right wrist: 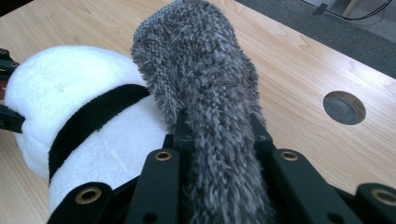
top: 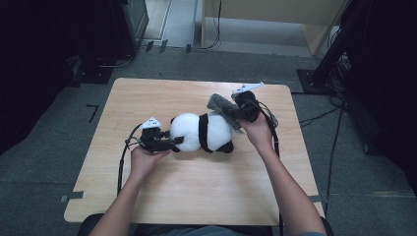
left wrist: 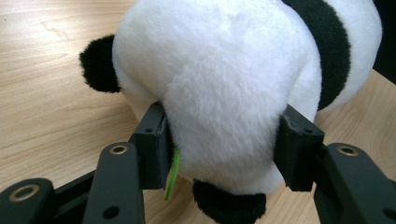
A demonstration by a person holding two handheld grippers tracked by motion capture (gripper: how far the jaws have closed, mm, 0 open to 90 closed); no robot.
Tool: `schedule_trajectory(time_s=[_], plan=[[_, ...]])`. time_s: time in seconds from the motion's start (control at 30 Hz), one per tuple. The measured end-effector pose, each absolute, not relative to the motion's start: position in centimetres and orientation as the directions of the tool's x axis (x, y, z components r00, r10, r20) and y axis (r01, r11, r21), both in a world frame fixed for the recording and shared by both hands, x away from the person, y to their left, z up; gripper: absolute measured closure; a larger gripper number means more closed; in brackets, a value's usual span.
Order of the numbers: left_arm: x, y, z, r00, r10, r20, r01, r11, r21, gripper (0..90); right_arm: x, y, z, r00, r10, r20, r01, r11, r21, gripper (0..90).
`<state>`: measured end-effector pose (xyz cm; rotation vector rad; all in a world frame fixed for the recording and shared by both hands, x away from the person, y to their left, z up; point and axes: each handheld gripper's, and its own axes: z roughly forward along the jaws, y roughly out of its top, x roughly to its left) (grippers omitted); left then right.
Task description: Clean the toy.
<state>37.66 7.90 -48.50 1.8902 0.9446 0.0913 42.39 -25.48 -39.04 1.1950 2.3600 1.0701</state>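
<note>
Grey carpet surrounds a light wooden table [top: 196, 191] with rounded corners, and dark equipment stands at both sides of the room. On the middle of the table lies a plush panda [top: 204, 132], white with a black band around its body and black paws, stretched out sideways between the person's two hands. At its right end a shaggy grey cloth [top: 221, 107] rests against the panda's upper side, reaching up and away from the person. The left tool [top: 176, 141] comes in from the panda's left end; in the left gripper view its jaws press into the white fur from both sides, pinching the rounded end of the toy, with a small green tag [left wrist: 173, 171] hanging beside one jaw. The right tool [top: 235, 114] sits at the panda's right end; in the right gripper view its jaws are drawn in tight on the grey cloth, which runs up between them and flops over the panda's back. A round hole [right wrist: 344, 107] shows in the tabletop beyond.
</note>
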Motion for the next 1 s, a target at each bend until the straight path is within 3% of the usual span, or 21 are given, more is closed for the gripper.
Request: schedule_trajectory(time_s=[0.23, 0.47, 0.77, 1.0], plan=[[37.7, 7.9, -48.5, 0.690, 0.645, -0.329, 0.574, -0.209, 0.792, 43.3, 42.1, -24.0, -37.7, -0.632, 0.770, 0.088, 0.554, 0.370, 0.746, 74.3], [37.7, 7.9, -48.5, 0.690, 0.644, -0.330, 0.575, -0.210, 0.791, 36.6, 41.7, -19.1, -36.7, -0.705, 0.703, 0.095, 0.506, 0.404, 0.762, 74.3], [37.7, 7.9, -48.5, 0.690, 0.645, -0.329, 0.575, -0.212, 0.790, 30.9, 41.6, -13.2, -38.1, -0.765, 0.635, 0.107, 0.488, 0.463, 0.740, 74.0], [37.7, 7.8, -48.5, 0.688, 0.639, -0.344, 0.580, -0.199, 0.790, 26.6, 41.6, -12.4, -39.7, -0.772, 0.626, 0.108, 0.494, 0.484, 0.723, 72.4]])
